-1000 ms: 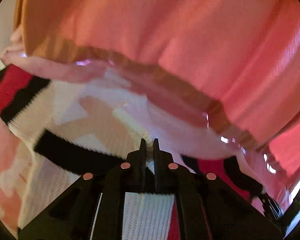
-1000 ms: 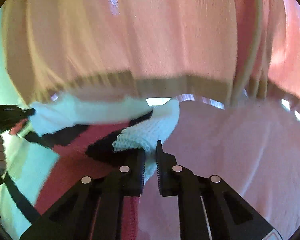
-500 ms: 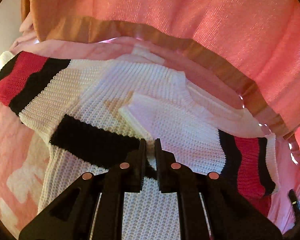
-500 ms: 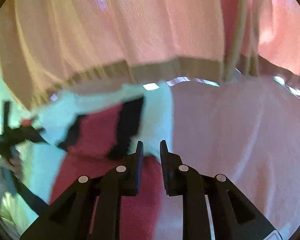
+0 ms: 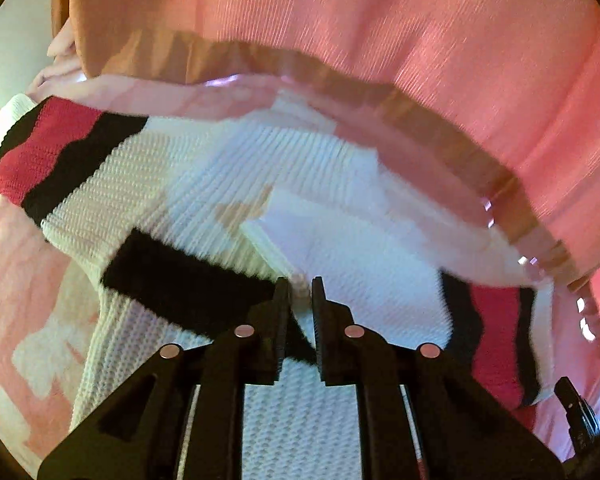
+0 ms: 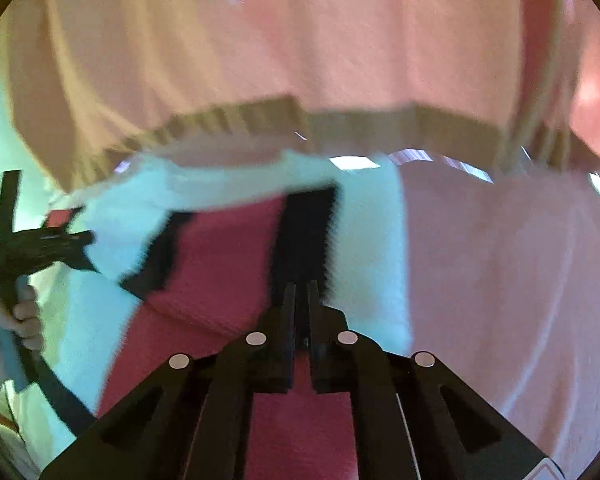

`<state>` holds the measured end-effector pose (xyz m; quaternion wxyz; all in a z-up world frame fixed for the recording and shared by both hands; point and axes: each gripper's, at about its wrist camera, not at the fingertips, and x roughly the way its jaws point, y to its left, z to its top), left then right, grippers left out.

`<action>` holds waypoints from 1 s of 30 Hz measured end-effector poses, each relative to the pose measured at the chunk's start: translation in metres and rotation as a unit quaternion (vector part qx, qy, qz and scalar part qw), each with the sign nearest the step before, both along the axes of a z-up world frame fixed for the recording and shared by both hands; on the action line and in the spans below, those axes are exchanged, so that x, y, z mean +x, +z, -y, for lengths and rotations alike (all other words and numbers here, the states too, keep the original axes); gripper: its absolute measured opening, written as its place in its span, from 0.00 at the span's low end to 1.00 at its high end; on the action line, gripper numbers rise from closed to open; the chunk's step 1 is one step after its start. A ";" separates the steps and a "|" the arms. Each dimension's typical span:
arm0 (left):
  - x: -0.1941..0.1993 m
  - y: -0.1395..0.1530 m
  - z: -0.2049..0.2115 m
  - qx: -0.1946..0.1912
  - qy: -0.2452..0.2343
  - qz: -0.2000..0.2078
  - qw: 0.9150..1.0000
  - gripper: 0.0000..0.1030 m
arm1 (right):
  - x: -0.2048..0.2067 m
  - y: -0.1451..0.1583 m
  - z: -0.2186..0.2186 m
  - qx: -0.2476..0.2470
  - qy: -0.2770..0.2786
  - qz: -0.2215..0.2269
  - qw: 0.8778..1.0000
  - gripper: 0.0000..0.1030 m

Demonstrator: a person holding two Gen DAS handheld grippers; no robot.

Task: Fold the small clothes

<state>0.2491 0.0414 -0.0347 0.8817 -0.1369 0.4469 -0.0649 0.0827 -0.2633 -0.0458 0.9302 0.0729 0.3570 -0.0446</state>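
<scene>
Pinching the soft, floppy sweater [image 5: 228, 184] with both claws, left claw [image 5: 300, 284] at a white fold, right claw [image 6: 301, 288] on its striped cuff, over the pink bedding [image 6: 500, 280].

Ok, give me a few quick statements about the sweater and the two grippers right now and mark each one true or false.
1. The sweater is white knit with red and black stripes. True.
2. The left gripper is wide open, far from any cloth. False: its jaws are nearly shut, with white knit between them.
3. The right gripper points at a black stripe beside red knit. True.
4. The sweater lies on a blue sheet. False: the cloth under it is pink.
5. A bare hand holds the left gripper's handle. True.
</scene>
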 end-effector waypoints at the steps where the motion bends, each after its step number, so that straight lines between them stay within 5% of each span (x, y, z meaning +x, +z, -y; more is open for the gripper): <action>1: 0.001 0.000 0.000 -0.003 0.004 0.002 1.000 0.15 | 0.010 0.002 -0.010 -0.009 0.016 0.002 1.000 0.07; 8: 0.010 -0.021 0.007 0.041 -0.001 -0.017 0.999 0.20 | 0.079 -0.025 -0.041 -0.007 0.067 -0.029 0.997 0.07; 12: 0.010 -0.019 0.005 0.045 0.002 -0.017 0.999 0.24 | 0.108 -0.047 -0.024 -0.057 0.021 -0.053 0.997 0.02; 15: 0.010 -0.018 0.008 0.058 0.003 -0.012 0.998 0.27 | 0.095 -0.038 -0.007 -0.009 -0.003 -0.039 0.999 0.04; 18: 0.008 -0.019 0.008 0.088 0.010 -0.006 0.996 0.41 | 0.079 -0.039 -0.002 -0.062 -0.012 -0.050 0.997 0.04; 20: 0.009 -0.019 0.007 0.088 0.010 -0.006 0.996 0.42 | 0.068 -0.049 0.018 -0.075 -0.031 -0.073 0.994 0.00; 26: 0.004 -0.004 0.007 0.070 0.017 0.007 0.997 0.40 | 0.009 -0.023 0.040 -0.015 -0.035 -0.049 0.998 0.04; 30: 0.008 -0.020 0.008 0.098 0.014 -0.004 0.995 0.42 | 0.004 -0.046 0.032 -0.091 -0.023 -0.081 0.992 0.01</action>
